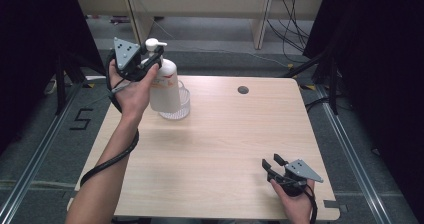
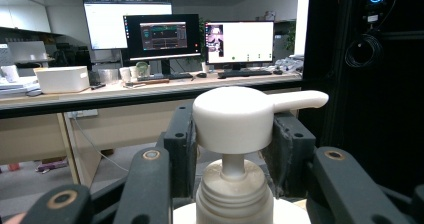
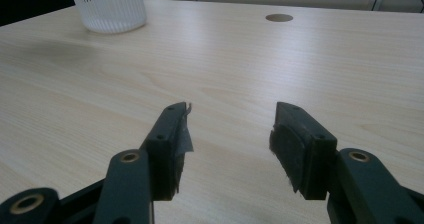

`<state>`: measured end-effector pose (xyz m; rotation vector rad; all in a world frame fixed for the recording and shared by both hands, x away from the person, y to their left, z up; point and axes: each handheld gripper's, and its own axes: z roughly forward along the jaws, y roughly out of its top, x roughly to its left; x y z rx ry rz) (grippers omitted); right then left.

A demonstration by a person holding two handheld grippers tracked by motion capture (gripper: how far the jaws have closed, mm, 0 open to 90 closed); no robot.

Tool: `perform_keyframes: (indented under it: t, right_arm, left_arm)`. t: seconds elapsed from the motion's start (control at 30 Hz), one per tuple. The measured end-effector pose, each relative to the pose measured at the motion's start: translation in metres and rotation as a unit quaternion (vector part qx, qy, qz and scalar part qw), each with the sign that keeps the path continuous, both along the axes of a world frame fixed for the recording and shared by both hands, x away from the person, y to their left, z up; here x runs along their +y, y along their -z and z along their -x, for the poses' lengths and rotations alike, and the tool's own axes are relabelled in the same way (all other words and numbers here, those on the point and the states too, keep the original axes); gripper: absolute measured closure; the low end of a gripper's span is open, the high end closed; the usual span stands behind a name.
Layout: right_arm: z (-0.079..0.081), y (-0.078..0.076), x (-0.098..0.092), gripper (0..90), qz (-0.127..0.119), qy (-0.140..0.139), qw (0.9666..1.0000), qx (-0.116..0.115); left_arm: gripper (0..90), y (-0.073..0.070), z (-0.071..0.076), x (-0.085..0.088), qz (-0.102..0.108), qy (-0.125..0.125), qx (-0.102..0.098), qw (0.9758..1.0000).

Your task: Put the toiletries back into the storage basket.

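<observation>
A white pump bottle (image 1: 164, 86) with an orange label hangs in the air over the far left of the wooden table (image 1: 225, 134). My left gripper (image 1: 154, 61) is shut on its neck, just under the pump head (image 2: 235, 116). In the left gripper view the jaws of that gripper (image 2: 232, 139) stand on either side of the collar, and the spout points right. A clear ribbed cup (image 1: 182, 104) stands on the table right behind the bottle's base. My right gripper (image 1: 274, 163) rests near the front right edge, open with nothing between its fingers (image 3: 231, 129).
A round cable hole (image 1: 243, 90) sits near the table's far edge. The ribbed cup (image 3: 107, 6) and the hole (image 3: 279, 17) lie ahead in the right gripper view. Desks, cables and black stands surround the table; monitors stand on a desk behind.
</observation>
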<state>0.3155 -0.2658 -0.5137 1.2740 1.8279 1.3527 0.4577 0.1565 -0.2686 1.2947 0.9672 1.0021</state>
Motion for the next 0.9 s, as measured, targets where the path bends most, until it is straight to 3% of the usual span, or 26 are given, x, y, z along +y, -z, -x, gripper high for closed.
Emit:
perform_keyframes:
  t: [0.03,0.17,0.27,0.33,0.37,0.4,0.6,0.73,0.9]
  right_arm:
    - [-0.001,-0.001,-0.003,48.5,0.022,-0.004,0.9997,-0.007]
    - [-0.001,-0.001,-0.003,48.6,0.024,-0.002,0.9996,-0.010]
    - [0.001,-0.001,-0.002,48.6,0.006,-0.002,1.0000,0.005]
    - [-0.001,-0.001,-0.003,48.6,0.013,-0.008,0.9999,0.000]
    - [0.002,-0.001,0.000,48.5,0.001,0.004,0.9999,0.011]
    - [-0.001,-0.001,-0.003,48.6,0.025,-0.006,0.9996,-0.007]
    - [-0.002,-0.001,-0.004,48.6,0.027,-0.002,0.9995,-0.014]
    - [-0.001,-0.001,-0.003,48.6,0.021,-0.003,0.9998,-0.004]
    - [-0.001,-0.001,-0.004,48.5,0.031,-0.003,0.9995,-0.009]
  left_arm:
    - [59.0,0.000,-0.002,0.000,0.000,0.000,0.000,1.0000]
    - [59.0,0.002,-0.006,0.000,-0.004,0.001,-0.002,1.0000]
    - [59.0,0.005,-0.010,0.000,-0.007,-0.001,0.001,1.0000]
    - [59.0,0.005,-0.010,-0.001,-0.007,-0.001,0.000,1.0000]
    - [59.0,0.006,-0.011,-0.001,-0.006,-0.001,0.000,1.0000]
    - [59.0,0.006,-0.012,-0.001,-0.007,-0.001,0.001,1.0000]
    - [59.0,0.005,-0.017,-0.001,-0.008,-0.001,0.003,1.0000]
    - [59.0,0.004,-0.020,-0.002,-0.008,-0.003,0.002,1.0000]
    - [59.0,0.003,-0.024,-0.002,-0.005,-0.005,0.000,1.0000]
